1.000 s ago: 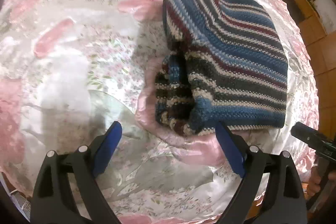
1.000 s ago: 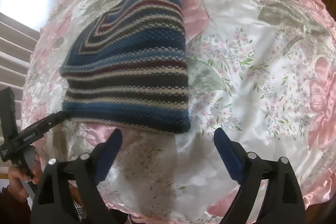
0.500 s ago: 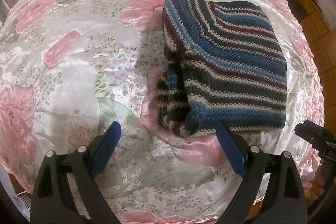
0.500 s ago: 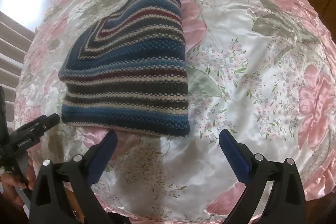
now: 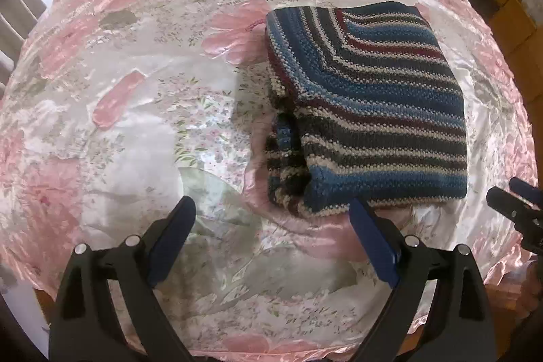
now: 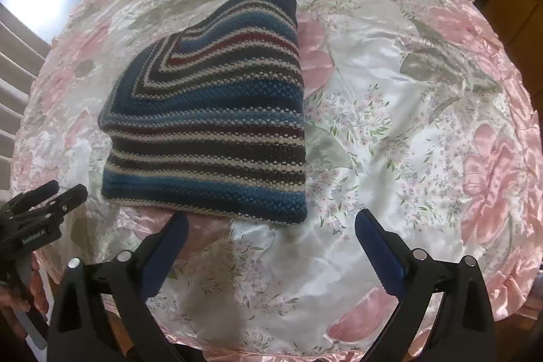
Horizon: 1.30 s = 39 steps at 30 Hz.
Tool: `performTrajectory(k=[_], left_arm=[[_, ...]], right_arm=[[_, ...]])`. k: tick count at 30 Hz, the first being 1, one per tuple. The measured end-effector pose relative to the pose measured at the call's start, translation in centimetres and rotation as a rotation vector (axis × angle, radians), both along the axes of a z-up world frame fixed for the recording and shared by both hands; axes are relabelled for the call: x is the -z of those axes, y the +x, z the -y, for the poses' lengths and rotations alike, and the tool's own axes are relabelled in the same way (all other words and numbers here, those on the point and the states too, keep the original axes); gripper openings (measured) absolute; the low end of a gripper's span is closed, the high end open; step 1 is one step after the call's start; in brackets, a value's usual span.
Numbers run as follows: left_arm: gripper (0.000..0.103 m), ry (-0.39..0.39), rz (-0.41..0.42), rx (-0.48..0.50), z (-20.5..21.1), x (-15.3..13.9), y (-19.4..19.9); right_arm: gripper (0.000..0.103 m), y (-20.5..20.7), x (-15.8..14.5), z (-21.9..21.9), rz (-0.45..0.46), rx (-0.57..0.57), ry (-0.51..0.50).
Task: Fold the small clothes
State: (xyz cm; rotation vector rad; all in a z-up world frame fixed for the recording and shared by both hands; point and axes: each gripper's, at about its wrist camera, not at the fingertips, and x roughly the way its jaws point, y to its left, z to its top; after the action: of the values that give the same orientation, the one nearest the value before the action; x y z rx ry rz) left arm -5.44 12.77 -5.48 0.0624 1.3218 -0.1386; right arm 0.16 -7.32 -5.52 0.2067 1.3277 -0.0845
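One satin tablecloth (image 5: pixel 142 131), white with pink flowers and grey-green leaves, covers the whole table, and its ruffled pink edge shows along the near side in both wrist views. On it lies a striped knit sweater (image 5: pixel 370 111), folded into a thick, roughly square bundle of blue, dark grey, cream and maroon bands; in the left wrist view a rolled inner layer shows at its near left corner. The bundle sits flat on the cloth, toward the near edge of the table. The left gripper (image 5: pixel 271 223) hangs just short of the bundle's near left corner, its blue-padded fingers spread wide with nothing between them. The right gripper (image 6: pixel 268 233) stands likewise before the near edge of the sweater (image 6: pixel 210 124), fingers wide apart and empty. A hand (image 6: pixel 20 290) grasps the left gripper's handle at the table edge.
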Motion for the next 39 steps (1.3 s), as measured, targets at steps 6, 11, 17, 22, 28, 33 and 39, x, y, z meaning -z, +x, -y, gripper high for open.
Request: performTrajectory(k=[6,11,17,22,28,33,39], left_arm=[[0.092,0.031,-0.004,-0.002,0.2,-1.1,-1.0],[0.092,0.028,-0.019,-0.004,0.4,-1.3,-1.8],[0.092,0.042,-0.019,0.011,1.0,-1.2,-2.1],[0.092,0.051,-0.018,0.013,1.2,-1.2,-1.9],[0.092,0.062,-0.022,0.019,1.4,-0.9,-1.6],[0.092,0.066,-0.022,0.016,1.4,-0.7,-1.4],[0.092,0.073,-0.023,0.02,1.4,-0.5,-1.2]], right_arm=[[0.099,-0.6,-1.2,-0.8,-0.001,-0.006,-0.045],[0.099,-1.3,-1.3,-1.5,-0.006,-0.013,-0.065],[0.099,-1.4,-1.4,-1.3,-0.007,-0.005,-0.072],[0.099,-1.2,-1.3,-1.0,-0.009,-0.001,-0.083],[0.099,-1.0,-1.1,-1.1,-0.014,-0.005,-0.091],[0.099,-0.8,-0.7,-1.0,-0.018,-0.011,-0.098],[0.099,-0.5,-0.4,-1.2,-0.01,-0.028,-0.125]])
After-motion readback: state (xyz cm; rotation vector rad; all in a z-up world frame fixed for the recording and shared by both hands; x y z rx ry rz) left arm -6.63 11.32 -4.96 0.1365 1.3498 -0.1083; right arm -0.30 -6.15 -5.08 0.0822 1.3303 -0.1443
